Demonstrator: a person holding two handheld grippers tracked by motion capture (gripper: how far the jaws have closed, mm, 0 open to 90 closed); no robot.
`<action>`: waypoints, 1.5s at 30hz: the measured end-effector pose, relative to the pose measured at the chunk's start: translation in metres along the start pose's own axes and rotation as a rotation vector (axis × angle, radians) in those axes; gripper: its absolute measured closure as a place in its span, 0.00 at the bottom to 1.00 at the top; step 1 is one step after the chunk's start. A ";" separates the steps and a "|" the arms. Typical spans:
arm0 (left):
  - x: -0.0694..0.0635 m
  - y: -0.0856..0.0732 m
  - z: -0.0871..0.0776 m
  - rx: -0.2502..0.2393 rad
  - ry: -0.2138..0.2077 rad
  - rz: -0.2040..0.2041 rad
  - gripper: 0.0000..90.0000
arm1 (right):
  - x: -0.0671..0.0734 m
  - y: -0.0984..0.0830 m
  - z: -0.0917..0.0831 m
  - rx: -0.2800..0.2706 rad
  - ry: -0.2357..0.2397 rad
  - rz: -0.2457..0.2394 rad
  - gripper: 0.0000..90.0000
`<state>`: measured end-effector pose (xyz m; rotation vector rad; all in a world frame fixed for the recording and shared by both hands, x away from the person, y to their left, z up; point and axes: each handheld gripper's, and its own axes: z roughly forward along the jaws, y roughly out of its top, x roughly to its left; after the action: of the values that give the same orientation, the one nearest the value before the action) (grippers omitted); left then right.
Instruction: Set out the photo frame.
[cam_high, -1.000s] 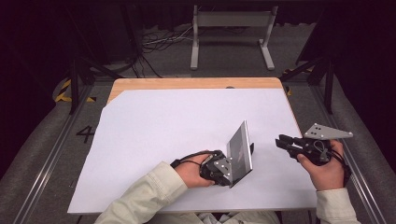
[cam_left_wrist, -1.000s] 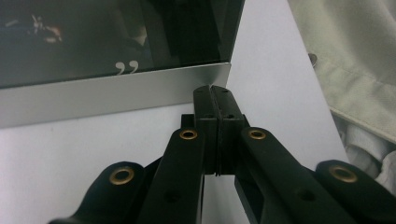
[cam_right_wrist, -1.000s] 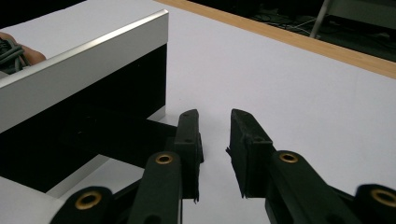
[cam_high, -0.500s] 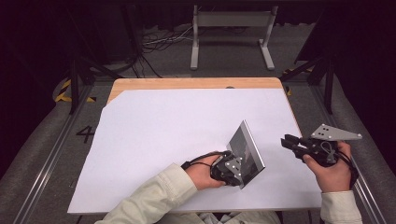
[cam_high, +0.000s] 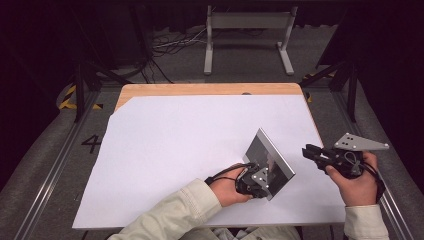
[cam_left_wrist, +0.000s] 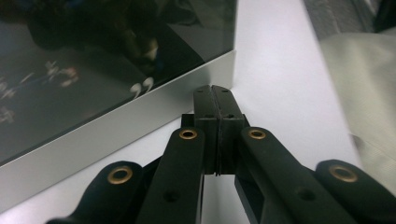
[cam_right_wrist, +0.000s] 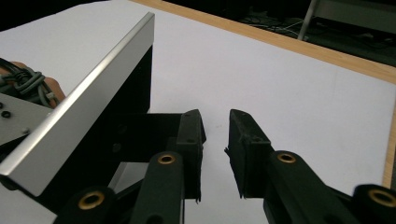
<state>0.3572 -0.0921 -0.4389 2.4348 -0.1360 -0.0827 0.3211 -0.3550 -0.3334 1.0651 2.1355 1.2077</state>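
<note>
While the right gripper (cam_high: 307, 151) is kept at the worktop's (cam_high: 175, 145) right edge, its parted jaws have just been drawn slightly closer with nothing between them. The picture frame (cam_high: 270, 156) has been shifted a short way toward that edge and is now propped up, tilted, near the front right corner. The left gripper (cam_left_wrist: 215, 100) is seen clenched, with its tips against the frame's silver rim and nothing visibly pinched. From this it is judged that the frame is being offered up for a grasp by the right gripper.
</note>
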 end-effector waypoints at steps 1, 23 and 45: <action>0.001 0.000 0.001 -0.017 0.006 -0.007 1.00 | 0.000 0.000 -0.001 0.001 -0.003 -0.003 0.84; -0.003 -0.002 -0.009 -0.095 0.049 -0.013 0.96 | -0.004 0.003 -0.004 0.029 -0.017 0.008 0.86; 0.005 -0.042 -0.060 -0.091 0.111 -0.146 0.85 | -0.007 0.014 0.001 0.052 0.046 0.114 0.89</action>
<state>0.3713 -0.0225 -0.4206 2.3493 0.0933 -0.0175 0.3315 -0.3557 -0.3220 1.2079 2.1775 1.2452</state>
